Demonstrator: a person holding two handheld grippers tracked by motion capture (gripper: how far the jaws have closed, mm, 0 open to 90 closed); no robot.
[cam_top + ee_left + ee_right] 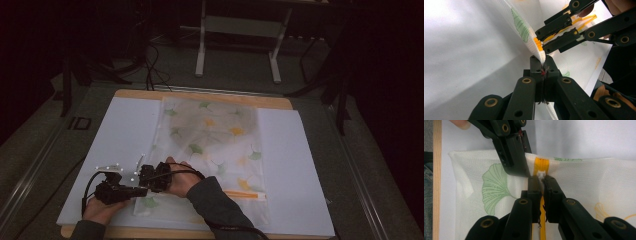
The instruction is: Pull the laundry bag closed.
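A white mesh bag printed with green and yellow ginkgo leaves (pixel 210 145) lies flat on a smooth white sheet (pixel 300 165) that covers the wooden table (pixel 200 94). The left gripper (pixel 543 65) has its jaws pressed together on the near corner of the bag, just below the end of the orange zipper (pixel 538 44), and the woven fabric rises there in a tight ridge. The right gripper (pixel 541 179) pinches the small white zipper pull (pixel 541 173), with the left gripper touching just beside it. To the right of both grippers the long bag edge runs straight, with free white sheet around.
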